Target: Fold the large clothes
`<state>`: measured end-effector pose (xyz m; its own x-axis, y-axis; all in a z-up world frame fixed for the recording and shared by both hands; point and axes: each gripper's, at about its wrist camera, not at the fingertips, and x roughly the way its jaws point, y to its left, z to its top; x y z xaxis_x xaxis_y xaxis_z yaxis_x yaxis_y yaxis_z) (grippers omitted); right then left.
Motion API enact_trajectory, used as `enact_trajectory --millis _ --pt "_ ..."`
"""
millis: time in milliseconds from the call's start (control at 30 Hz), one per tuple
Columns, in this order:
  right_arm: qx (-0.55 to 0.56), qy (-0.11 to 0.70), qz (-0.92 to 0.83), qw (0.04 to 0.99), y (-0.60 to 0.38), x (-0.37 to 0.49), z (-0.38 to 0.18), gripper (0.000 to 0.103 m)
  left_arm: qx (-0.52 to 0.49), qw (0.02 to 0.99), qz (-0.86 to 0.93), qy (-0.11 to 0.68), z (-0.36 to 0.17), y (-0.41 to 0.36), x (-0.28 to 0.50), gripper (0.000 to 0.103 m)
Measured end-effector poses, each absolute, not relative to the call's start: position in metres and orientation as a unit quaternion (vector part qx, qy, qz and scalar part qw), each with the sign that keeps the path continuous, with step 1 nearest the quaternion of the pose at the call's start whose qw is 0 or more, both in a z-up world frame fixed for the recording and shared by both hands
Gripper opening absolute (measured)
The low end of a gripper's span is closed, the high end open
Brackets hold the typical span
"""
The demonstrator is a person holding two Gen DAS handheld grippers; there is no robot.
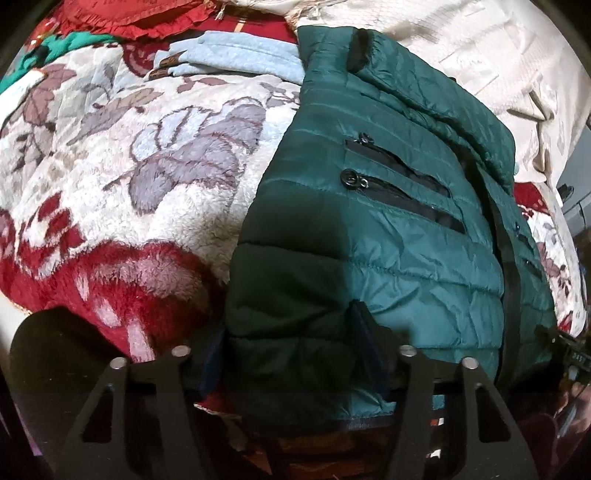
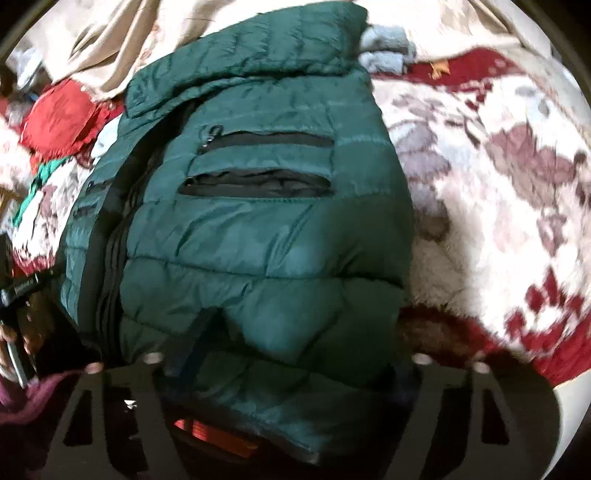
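On a bed covered by one floral fleece blanket [image 1: 122, 177] in cream, grey and red lies one dark green quilted puffer jacket [image 1: 388, 240], front side up, its hem toward both cameras and its collar at the far end. Grippers: two. Left gripper [image 1: 291, 350]: jaws spread wide with the jacket's lower hem bunched between them, one blue-padded finger [image 1: 364, 325] pressed into the fabric and the other at the garment's left edge; whether the jaws actually pinch the cloth cannot be told. Right gripper [image 2: 288, 365]: jaws likewise wide apart with the hem filling the gap; that view is motion-blurred, so its hold cannot be told either. Chest pockets: two black zippered slots [image 1: 402, 184], parallel, one above the other, on the near panel; two smaller ones show on the opposite panel. Centre zipper: one black strip [image 1: 511, 280] running hem to collar. Other textiles: one light blue fleece item [image 1: 236, 55] touching the jacket's far corner; one cream bedcover [image 1: 461, 55] beyond the collar; one red ruffled cushion [image 1: 122, 18]; one patch of teal cloth [image 1: 74, 44]. Left wrist view alone shows a black hanging loop [image 1: 360, 50] at the collar and the round zipper pulls. Right wrist view alone shows the lower pocket gaping open [image 2: 255, 184] and an orange-red strap [image 2: 207, 432] beneath the hem.
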<state>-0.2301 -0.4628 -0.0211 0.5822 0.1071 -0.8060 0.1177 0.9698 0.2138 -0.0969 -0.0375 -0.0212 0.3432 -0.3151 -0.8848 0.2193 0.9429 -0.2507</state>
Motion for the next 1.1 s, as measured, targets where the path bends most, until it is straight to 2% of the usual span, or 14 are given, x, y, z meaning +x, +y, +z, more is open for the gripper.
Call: enact_trajectory --millis 33,67,100,200,267,633,833,1100 --pt "0.106 0.455 -0.005 0.884 -0.461 -0.231 -0.018 0.059 -0.041 0.820 -0.164 0.547 -0.019 -0.039 -0.098 0.026" --pt "0.097 0.452 -0.007 0.887 -0.461 -0.232 -0.016 0.043 -0.036 0.823 -0.163 0.543 -0.016 -0.041 -0.100 0.017" --pt "0.086 0.444 -0.010 0.892 -0.460 -0.234 -0.012 0.033 -0.031 0.827 -0.161 0.538 -0.014 -0.042 -0.101 0.013" --pt "0.054 0.431 -0.013 0.900 -0.454 -0.238 -0.003 0.026 -0.025 0.835 -0.157 0.527 -0.009 -0.042 -0.104 0.005" --pt "0.048 0.426 -0.012 0.903 -0.453 -0.238 0.000 0.024 -0.034 0.836 -0.154 0.525 -0.007 -0.039 -0.104 0.000" --pt "0.080 0.375 0.003 0.923 -0.465 -0.248 0.035 0.022 -0.037 0.868 -0.175 0.463 0.047 -0.038 -0.108 0.000" --pt "0.095 0.334 -0.004 0.938 -0.476 -0.243 0.070 0.021 -0.055 0.888 -0.180 0.420 0.083 -0.037 -0.090 0.000" --pt "0.097 0.289 -0.008 0.952 -0.487 -0.214 0.113 0.021 -0.069 0.904 -0.170 0.386 0.104 -0.046 -0.059 0.000"
